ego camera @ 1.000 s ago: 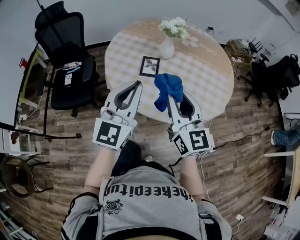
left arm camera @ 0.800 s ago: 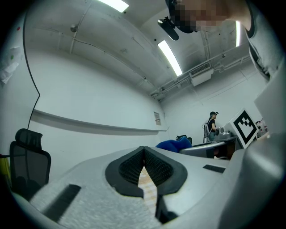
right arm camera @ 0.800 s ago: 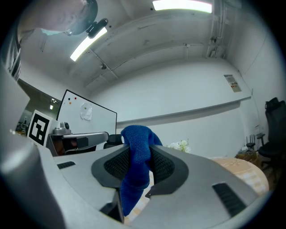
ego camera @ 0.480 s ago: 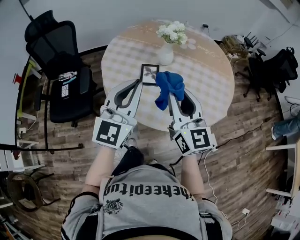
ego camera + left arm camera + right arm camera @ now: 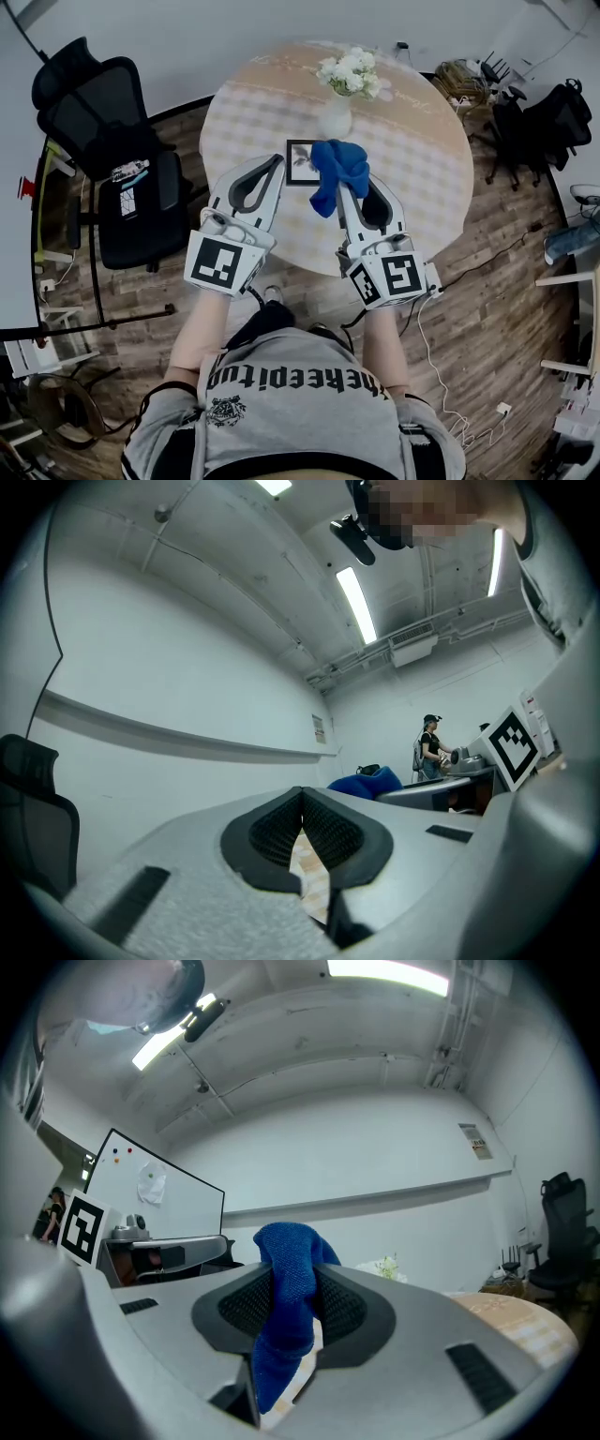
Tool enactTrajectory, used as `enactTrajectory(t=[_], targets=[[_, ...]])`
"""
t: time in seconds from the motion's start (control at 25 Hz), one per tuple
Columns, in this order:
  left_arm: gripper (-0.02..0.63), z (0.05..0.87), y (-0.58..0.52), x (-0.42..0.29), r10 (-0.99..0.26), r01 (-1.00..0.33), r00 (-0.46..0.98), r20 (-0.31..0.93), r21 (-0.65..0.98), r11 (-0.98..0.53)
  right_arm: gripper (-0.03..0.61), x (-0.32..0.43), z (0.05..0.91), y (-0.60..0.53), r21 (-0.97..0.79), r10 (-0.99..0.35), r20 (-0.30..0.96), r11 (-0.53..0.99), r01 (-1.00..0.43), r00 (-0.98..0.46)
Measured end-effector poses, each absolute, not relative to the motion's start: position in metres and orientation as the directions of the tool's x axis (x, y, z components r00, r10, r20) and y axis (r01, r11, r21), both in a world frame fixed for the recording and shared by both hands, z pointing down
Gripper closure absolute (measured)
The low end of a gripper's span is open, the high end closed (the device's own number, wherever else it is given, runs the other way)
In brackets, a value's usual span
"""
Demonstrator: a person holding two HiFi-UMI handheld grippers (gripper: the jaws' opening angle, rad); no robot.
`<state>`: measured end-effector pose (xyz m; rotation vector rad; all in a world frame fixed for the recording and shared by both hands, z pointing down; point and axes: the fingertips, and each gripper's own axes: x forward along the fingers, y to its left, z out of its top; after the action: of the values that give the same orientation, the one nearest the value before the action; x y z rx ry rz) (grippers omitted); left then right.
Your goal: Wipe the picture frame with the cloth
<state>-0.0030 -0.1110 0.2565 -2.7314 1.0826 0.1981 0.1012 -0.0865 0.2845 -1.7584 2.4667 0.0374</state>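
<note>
Picture frame, one: small black rectangular picture frame with a leaf print. It lies flat on the table on the person's side of the vase.

Cloth, one: bright blue woven cloth. It is bunched and hangs from the right gripper, and in the head view it overlaps the frame's right edge. Whether it touches the frame cannot be told.

Grippers, two, each white with black ribbed pads.
- The left gripper has its jaws pressed together at the tips with nothing between them. It is held over the table just beside the frame's left side.
- The right gripper has its jaws pinching the blue cloth, which stands up above the pads and trails below them.

Marker cubes, two: one on the left gripper and one on the right gripper. Each bears black-and-white square patterns and no words.

Table, one: round table under a beige checked cover.

Vase, one: white narrow-necked vase holding a bunch of white flowers, upright beyond the frame.

Office chair, one at the left: black mesh-backed office chair, on the wood-plank floor. Further dark chairs stand at the right, but their number is unclear.

Writing: lettering runs across the person's grey shirt, seen upside down, with "keepit" legible within it. The small wall notice is too small to read.
</note>
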Motion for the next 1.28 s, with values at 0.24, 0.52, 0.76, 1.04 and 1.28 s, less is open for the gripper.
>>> enactTrajectory(t=[0.24,0.52,0.76,1.04,1.28], targets=[[0.597,0.259,-0.137,-0.019,-0.639,-0.666,0.743,-0.199,-0.126,-0.735,0.459,0.086,0.286,-0.110,-0.051,-0.953,-0.106,0.292,-0.955,-0.285],[0.597,0.266,-0.157,-0.024,-0.603,-0.627,0.775,-0.192,-0.115,-0.770,0.459,0.080,0.291,-0.124,-0.059,-0.967,-0.101,0.240,-0.969,-0.233],[0.597,0.269,-0.167,-0.015,-0.575,-0.599,0.797,-0.186,-0.112,-0.793,0.459,0.085,0.297,-0.133,-0.061,-0.975,-0.084,0.212,-0.975,-0.206],[0.597,0.276,-0.186,-0.009,-0.578,-0.598,0.797,-0.174,-0.099,-0.795,0.459,0.094,0.308,-0.152,-0.087,-0.980,-0.061,0.193,-0.977,-0.188],[0.597,0.284,-0.209,-0.007,-0.595,-0.611,0.788,-0.157,-0.084,-0.787,0.459,0.100,0.318,-0.178,-0.089,-0.980,-0.027,0.201,-0.976,-0.199]])
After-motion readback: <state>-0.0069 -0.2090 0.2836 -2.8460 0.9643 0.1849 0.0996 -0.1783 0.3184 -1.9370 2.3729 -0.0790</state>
